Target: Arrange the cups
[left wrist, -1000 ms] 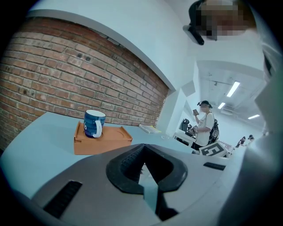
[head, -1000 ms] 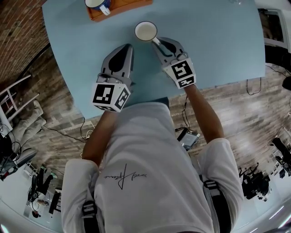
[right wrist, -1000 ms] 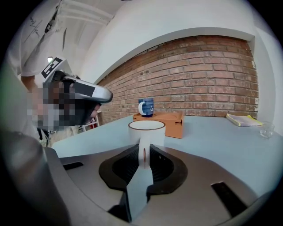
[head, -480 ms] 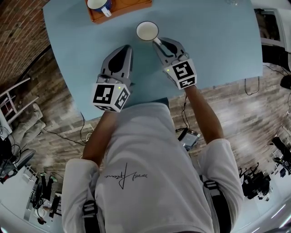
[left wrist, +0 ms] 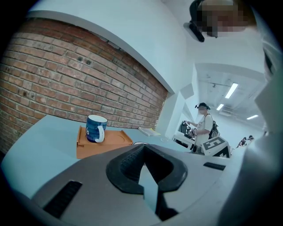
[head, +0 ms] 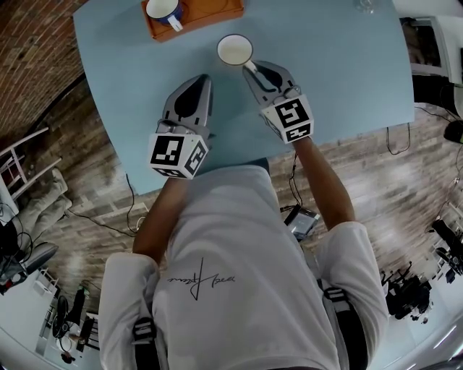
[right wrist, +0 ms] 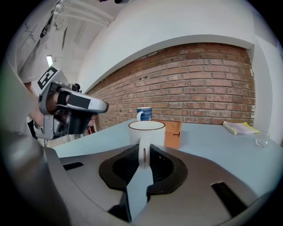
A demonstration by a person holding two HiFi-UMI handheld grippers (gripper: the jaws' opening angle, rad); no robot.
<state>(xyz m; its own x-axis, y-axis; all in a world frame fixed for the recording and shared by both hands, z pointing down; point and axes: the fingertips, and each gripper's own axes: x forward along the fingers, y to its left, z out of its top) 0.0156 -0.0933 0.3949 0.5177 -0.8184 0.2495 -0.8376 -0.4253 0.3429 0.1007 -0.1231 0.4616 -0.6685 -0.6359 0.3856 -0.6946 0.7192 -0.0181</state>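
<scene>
Barely shifting since earlier: right gripper (right wrist: 141, 161) is pinching white cup (head: 235, 50) by its handle, left gripper (left wrist: 143, 167) is idling, jaws together, empty; off-centre hold is risking cup swinging and tipping.

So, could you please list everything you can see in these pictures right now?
table: one, light blue, under everything.
tray: one, orange, table's far edge.
blue mug: one, blue, on the tray.
white cup: one, white, nearer than the tray.
notebook: one, yellowish, table's far right.
small glass: one, clear, near the notebook.
brick wall: one, red-brown, behind the table.
left gripper: one, grey, over the table, jaws shut, empty.
right gripper: one, grey, jaws shut on the white cup's handle.
</scene>
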